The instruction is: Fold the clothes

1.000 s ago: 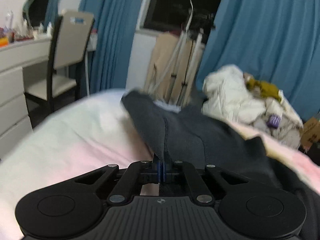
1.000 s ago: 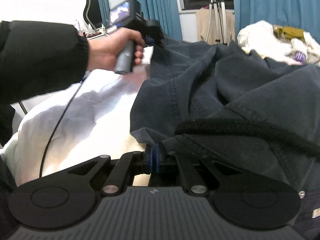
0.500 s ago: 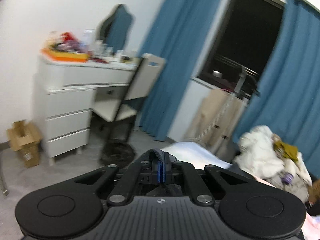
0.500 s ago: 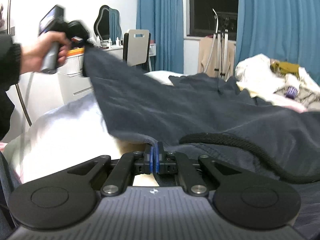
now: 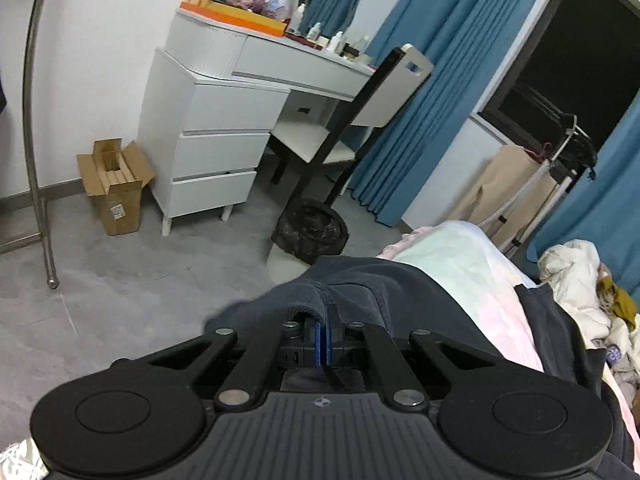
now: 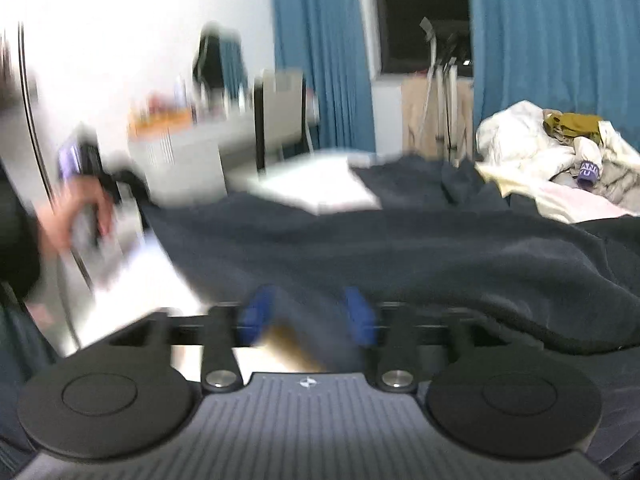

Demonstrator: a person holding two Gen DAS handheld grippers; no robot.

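The left gripper [image 5: 322, 339] is black with blue pads [image 5: 318, 340], round discs, silver screws and a ribbed grey top. The right gripper [image 6: 306, 314] looks the same. At the left edge, a bare hand [image 6: 76, 216] shows from a black sleeve [image 6: 18, 252].

1. Bed [image 6: 344, 194] with pale white-pink sheet, spread under everything.
2. Dark navy garment [image 6: 400, 248] draped across it, reaching the near edge.
3. Heap of crumpled white clothes [image 6: 532, 148] at far right, mustard piece on top.

garment [image 5: 384, 292]: matt dark cloth | box [image 5: 114, 184]: cardboard | dresser [image 5: 216, 148]: smooth white
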